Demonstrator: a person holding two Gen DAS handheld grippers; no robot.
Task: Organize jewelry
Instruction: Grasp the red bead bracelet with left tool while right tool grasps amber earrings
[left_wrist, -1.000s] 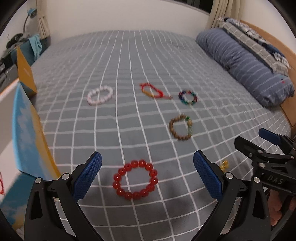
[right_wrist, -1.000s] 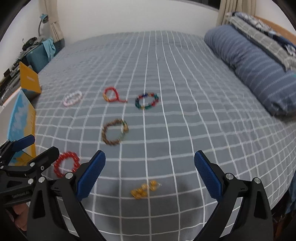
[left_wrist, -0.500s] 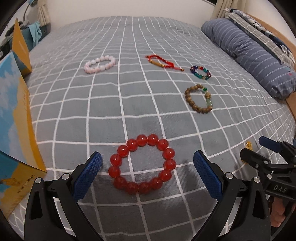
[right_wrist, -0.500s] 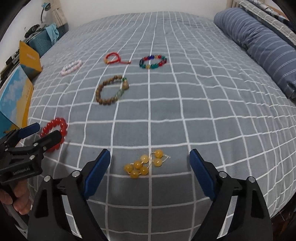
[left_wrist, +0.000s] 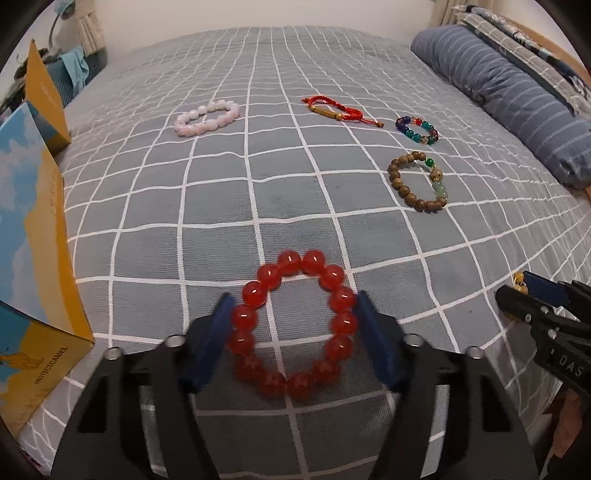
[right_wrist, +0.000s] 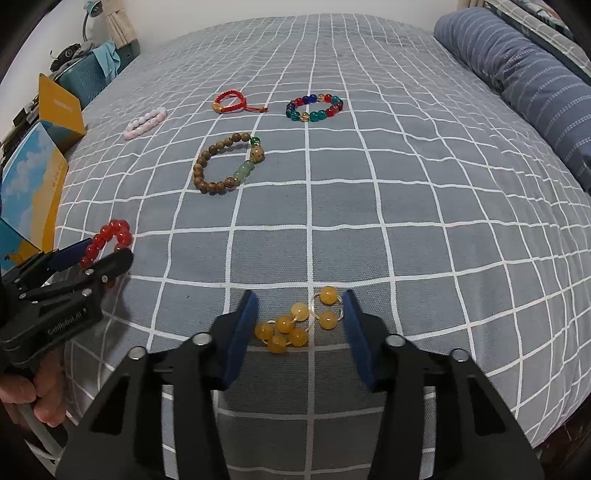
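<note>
Several bracelets lie on a grey checked bedspread (left_wrist: 221, 192). My left gripper (left_wrist: 293, 325) is low on the bed with its blue pads on either side of a red bead bracelet (left_wrist: 255, 293), touching or nearly touching its beads. My right gripper (right_wrist: 299, 321) is down around a yellow bead bracelet (right_wrist: 295, 326), with small gaps to both pads. Farther off lie a brown wooden bracelet (right_wrist: 221, 166), a multicoloured glass bracelet (right_wrist: 314, 107), a red cord bracelet (right_wrist: 231, 101) and a pink bracelet (right_wrist: 146, 122).
An open blue-and-yellow box (left_wrist: 33, 236) stands at the bed's left edge beside the left gripper. A striped blue pillow (left_wrist: 509, 92) lies along the right side. A teal bag (right_wrist: 92, 70) and clutter sit past the far left corner.
Both grippers have dropped down and forward onto the bed. The left jaws have narrowed around the red bracelet, the right jaws around the yellow beads.
</note>
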